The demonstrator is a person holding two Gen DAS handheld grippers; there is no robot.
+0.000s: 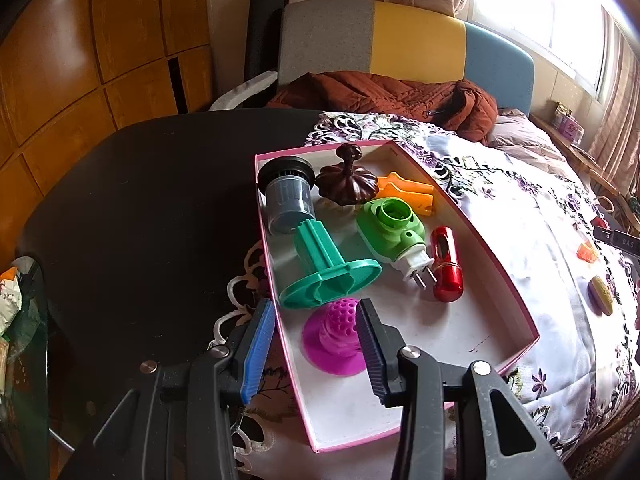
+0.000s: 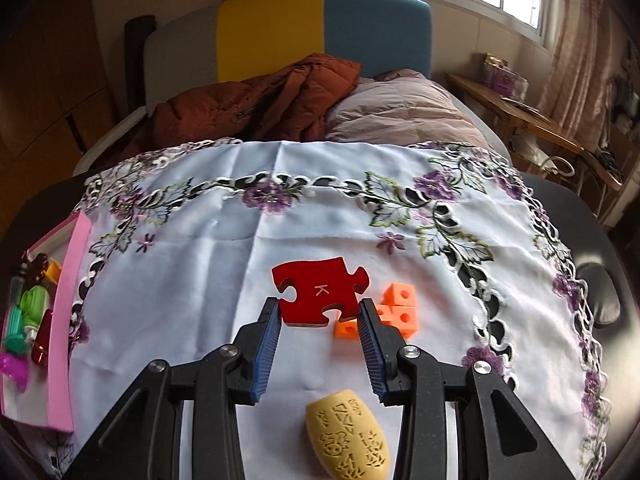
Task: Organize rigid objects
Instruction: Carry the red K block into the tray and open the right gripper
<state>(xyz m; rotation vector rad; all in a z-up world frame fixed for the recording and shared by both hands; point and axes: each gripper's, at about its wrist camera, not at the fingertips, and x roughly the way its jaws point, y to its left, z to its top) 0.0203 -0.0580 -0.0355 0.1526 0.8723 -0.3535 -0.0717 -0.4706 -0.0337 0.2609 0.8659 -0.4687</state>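
A pink-rimmed white box [image 1: 472, 240] holds several items: a magenta studded piece [image 1: 340, 336], a teal spool [image 1: 328, 268], a green plug [image 1: 394, 228], a red capsule [image 1: 446, 264], a grey cylinder [image 1: 288, 196], a brown lid [image 1: 347, 184] and an orange piece [image 1: 412, 194]. My left gripper [image 1: 316, 320] is open above the box's near corner, its jaws on either side of the magenta piece. My right gripper [image 2: 319, 316] is shut on a red puzzle piece [image 2: 320, 290] marked K. Orange cubes [image 2: 394, 312] and a yellow carved oval [image 2: 346, 436] lie on the floral cloth [image 2: 200, 264].
The box's pink wall [image 2: 66, 320] shows at the left of the right wrist view. A dark round table [image 1: 140, 208] carries the cloth. A brown jacket [image 1: 380, 92] and a sofa [image 1: 400, 40] lie behind. A wooden side table [image 2: 516, 108] stands at the right.
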